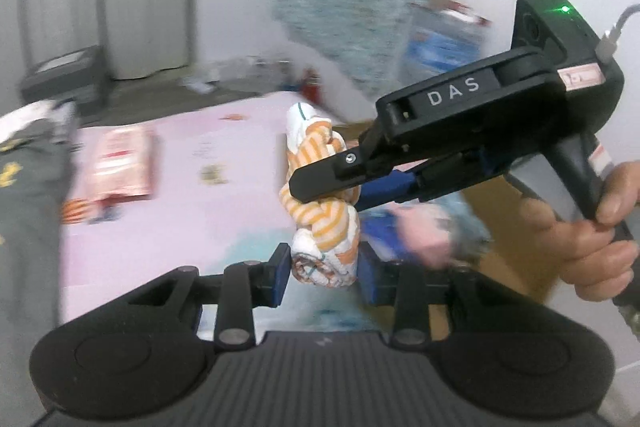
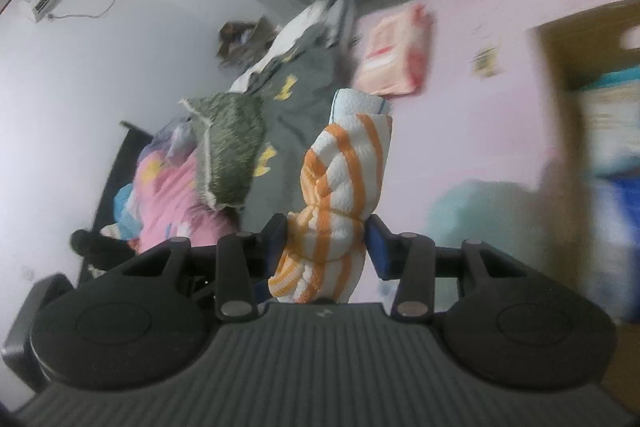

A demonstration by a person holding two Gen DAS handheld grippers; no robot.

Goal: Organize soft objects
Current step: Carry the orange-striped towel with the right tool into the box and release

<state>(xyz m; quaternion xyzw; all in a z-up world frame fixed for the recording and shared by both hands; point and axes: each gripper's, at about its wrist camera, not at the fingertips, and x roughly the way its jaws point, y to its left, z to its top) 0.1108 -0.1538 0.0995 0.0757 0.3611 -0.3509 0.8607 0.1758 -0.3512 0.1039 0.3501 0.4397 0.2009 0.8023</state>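
Orange-striped rolled towel [image 1: 320, 203] hangs upright above the pink bed sheet [image 1: 180, 187], its lower end pinched by the left gripper [image 1: 324, 273] and its middle clamped by the right gripper [image 2: 326, 241], cardboard box [image 1: 508, 247] just beside.

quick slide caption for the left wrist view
Both grippers, left and right, clamp a rolled orange-and-white striped cloth above the pink sheet.

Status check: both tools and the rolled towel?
Left tool shut on one end of the rolled orange-and-white striped towel. Right tool shut on it too. Towel lifted above the pink bed sheet. Nothing in the way.
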